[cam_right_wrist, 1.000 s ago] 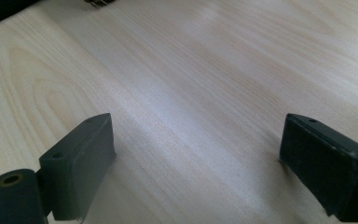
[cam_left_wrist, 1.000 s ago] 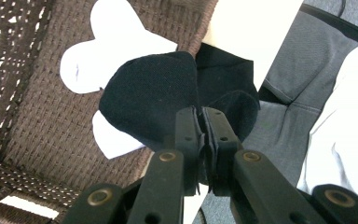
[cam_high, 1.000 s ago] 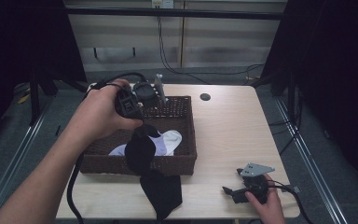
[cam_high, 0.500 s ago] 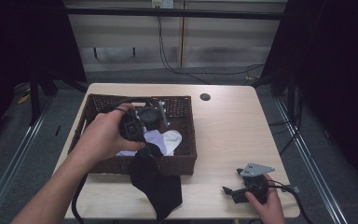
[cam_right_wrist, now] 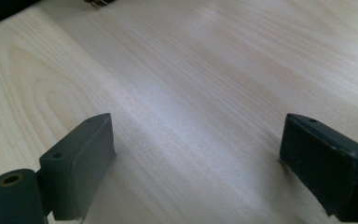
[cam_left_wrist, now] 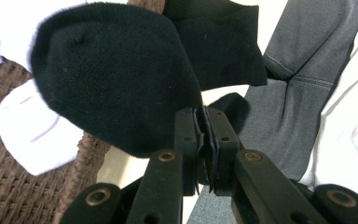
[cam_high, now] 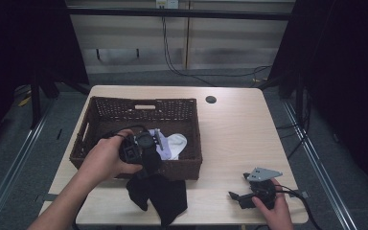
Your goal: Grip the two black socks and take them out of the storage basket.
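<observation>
My left gripper [cam_high: 148,164] hangs low over the front wall of the brown wicker basket [cam_high: 139,106], shut on a black sock [cam_high: 159,197]. The sock trails over that wall and down onto the table's near edge. In the left gripper view the pads [cam_left_wrist: 186,135] pinch a fold of the black sock [cam_left_wrist: 116,79], with a white sock [cam_left_wrist: 32,135] lying under it on the basket [cam_left_wrist: 0,186]. The white sock [cam_high: 176,143] rests inside the basket. My right gripper [cam_high: 237,195] lies on the table at the near right, open [cam_right_wrist: 196,158] over bare wood.
The light wooden table [cam_high: 239,139] has a round cable hole [cam_high: 211,99] at the back. Bare wood lies right of the basket. The person's grey trousers [cam_left_wrist: 284,116] show beyond the table's near edge. Dark floor and rails flank the table.
My left hand has come down and toward the person, from above the basket's back to its front wall, carrying the black sock lower. The right gripper has stayed still.
</observation>
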